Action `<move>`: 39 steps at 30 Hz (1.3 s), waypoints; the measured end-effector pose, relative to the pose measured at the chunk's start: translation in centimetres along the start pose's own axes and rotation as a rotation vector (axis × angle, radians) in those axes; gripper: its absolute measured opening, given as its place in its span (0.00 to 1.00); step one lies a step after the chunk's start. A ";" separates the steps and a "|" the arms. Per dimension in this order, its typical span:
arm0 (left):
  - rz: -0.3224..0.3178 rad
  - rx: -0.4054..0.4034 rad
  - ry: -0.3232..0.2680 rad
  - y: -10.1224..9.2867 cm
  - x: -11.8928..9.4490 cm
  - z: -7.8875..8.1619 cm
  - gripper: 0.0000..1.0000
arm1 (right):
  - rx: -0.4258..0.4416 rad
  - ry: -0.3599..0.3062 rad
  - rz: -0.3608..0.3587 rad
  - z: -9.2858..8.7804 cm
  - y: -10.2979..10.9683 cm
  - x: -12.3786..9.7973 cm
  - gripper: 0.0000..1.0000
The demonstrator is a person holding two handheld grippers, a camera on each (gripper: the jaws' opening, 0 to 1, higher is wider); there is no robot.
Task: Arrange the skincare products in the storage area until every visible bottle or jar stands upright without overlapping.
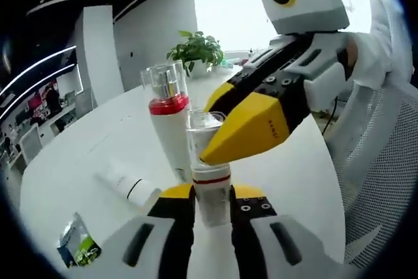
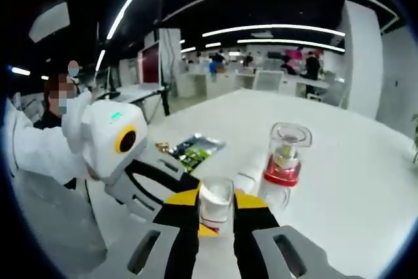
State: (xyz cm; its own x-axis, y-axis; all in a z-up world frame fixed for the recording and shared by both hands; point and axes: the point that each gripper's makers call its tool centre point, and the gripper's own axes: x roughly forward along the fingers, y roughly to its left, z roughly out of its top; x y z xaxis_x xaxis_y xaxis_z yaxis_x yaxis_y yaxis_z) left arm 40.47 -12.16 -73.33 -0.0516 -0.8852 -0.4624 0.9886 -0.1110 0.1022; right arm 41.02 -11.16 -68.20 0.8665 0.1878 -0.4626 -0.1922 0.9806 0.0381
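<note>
A small white bottle point(image 1: 212, 208) with a red band and a clear cap point(image 1: 201, 127) stands upright between the yellow-tipped jaws of my left gripper point(image 1: 212, 194), which is shut on its body. From the right, my right gripper point(image 1: 215, 148) is shut on the same bottle's cap; the cap point(image 2: 215, 206) sits between its jaws point(image 2: 217, 202), and the left gripper point(image 2: 153, 184) reaches in below it. Just behind, a taller white bottle point(image 1: 168, 119) point(image 2: 285, 158) with a red collar and a clear cap stands upright. A white tube point(image 1: 128, 187) lies flat on the table.
The white round table point(image 1: 78, 155) also carries a green and blue sachet point(image 1: 77, 249) point(image 2: 196, 148) and a potted plant point(image 1: 196, 47) at its far side. A person's white sleeve point(image 2: 39, 148) and a mesh chair point(image 1: 382, 181) are close by. Office desks stand beyond.
</note>
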 end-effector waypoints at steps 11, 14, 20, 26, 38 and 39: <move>-0.028 0.016 -0.040 1.0 0.4 -0.6 0.17 | -0.070 -0.018 0.010 0.2 0.4 0.0 0.12; -0.032 -0.006 -0.050 1.1 0.4 -0.6 0.17 | -0.073 -0.028 0.004 0.4 0.3 -0.1 0.13; -0.049 -0.011 -0.062 1.2 0.7 -0.4 0.17 | -0.139 -0.071 -0.019 1.6 -0.1 -0.4 0.13; -0.102 -0.011 -0.092 0.9 0.9 -0.2 0.17 | -0.187 -0.080 -0.005 1.9 0.0 -0.5 0.10; -0.182 -0.008 -0.123 0.9 1.3 0.4 0.17 | -0.234 -0.066 -0.007 1.8 0.1 -0.5 0.09; -0.185 -0.008 -0.123 0.8 1.4 0.4 0.17 | -0.228 -0.066 -0.001 1.9 0.2 -0.4 0.09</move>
State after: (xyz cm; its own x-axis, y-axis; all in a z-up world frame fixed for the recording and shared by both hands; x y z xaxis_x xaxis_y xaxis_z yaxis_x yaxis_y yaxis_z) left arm 41.15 -13.66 -73.49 -0.2489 -0.8984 -0.3618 0.9616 -0.2739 0.0187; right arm 41.47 -10.99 -66.35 0.8935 0.1975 -0.4032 -0.2841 0.9441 -0.1670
